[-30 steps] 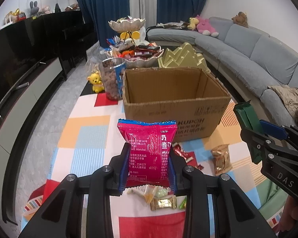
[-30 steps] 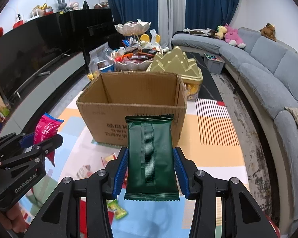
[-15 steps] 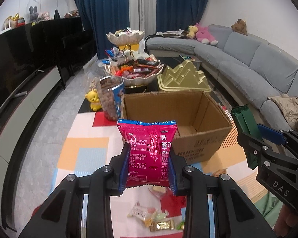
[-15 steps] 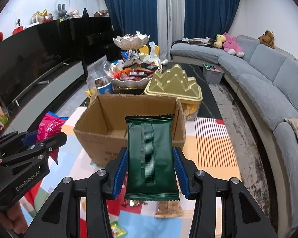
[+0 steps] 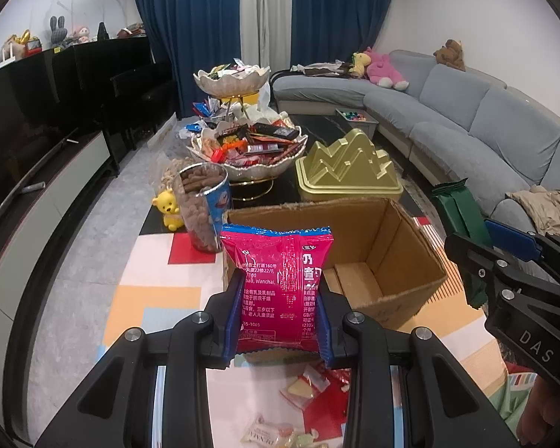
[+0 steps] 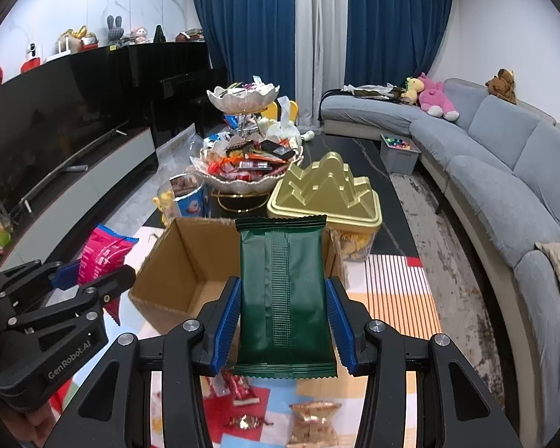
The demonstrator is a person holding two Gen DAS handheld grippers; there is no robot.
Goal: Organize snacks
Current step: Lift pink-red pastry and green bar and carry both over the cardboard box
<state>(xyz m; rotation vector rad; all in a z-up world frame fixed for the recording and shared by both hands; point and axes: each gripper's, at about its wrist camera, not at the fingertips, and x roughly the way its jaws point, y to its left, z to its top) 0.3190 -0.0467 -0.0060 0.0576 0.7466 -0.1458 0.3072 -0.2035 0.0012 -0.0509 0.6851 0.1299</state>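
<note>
Left gripper (image 5: 280, 317) clamped, right gripper (image 6: 283, 321) clamped, both tilted down, seemingly side by side.

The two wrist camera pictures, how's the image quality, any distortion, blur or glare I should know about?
Left wrist view: strong fisheye bending with dark corners; the pink snack packet in the left gripper is sharp, its print readable, and the loose snacks at the bottom edge are soft. Right wrist view: same curvature on the sofa; the green packet in the right gripper shows mild sheen.
</note>
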